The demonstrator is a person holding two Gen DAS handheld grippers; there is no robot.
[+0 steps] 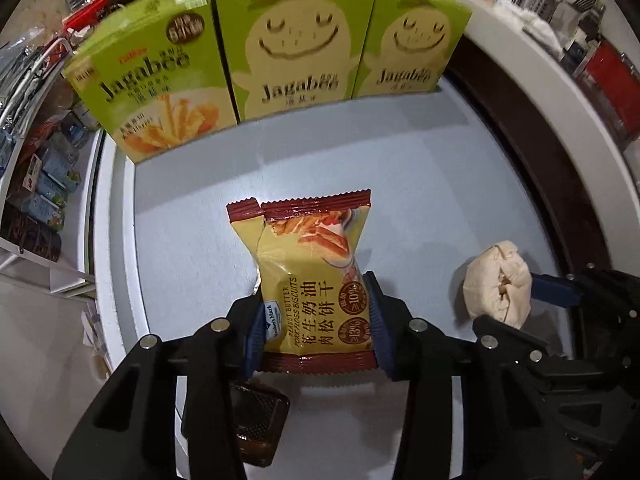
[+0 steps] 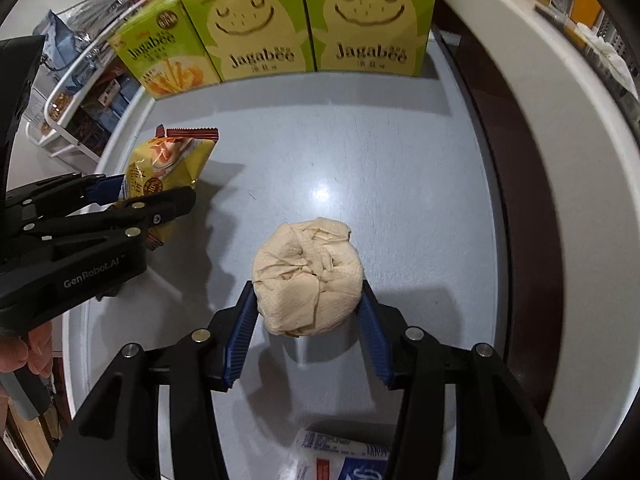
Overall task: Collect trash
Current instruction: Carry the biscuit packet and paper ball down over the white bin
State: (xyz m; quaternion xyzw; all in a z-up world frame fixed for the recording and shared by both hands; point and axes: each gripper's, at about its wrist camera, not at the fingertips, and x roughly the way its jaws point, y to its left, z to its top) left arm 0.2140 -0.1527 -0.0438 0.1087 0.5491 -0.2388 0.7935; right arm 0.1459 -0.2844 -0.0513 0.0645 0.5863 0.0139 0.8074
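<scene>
Left wrist view. Glossy yellow biscuit packet with dark red crimped, zigzag-cut ends, lying flat at frame centre on the smooth pale grey counter. Upper seal torn and split at its left corner. Left tool pressed in on the lower half of the packet, ribbed blue pads against both long sides. Crumpled beige paper ball at mid right, held by the right tool entering from the right edge. Dark brown ridged wrapper at lower centre, partly under the black tool frame. Three matte green cardboard snack boxes upright in a row along the top of the frame. Bare counter between boxes and packet; raised white rim along the left edge.

Right wrist view. Paper ball at centre, roughly round, creased and dimpled, resting on the counter. Right tool pinching it, blue pads against its left and right flanks. Left tool at mid left, gripping the packet. White and blue printed wrapper at bottom centre, partly hidden. Snack boxes at top. Wide bare stretch of counter above the ball; dark curved band bounding the right side.
</scene>
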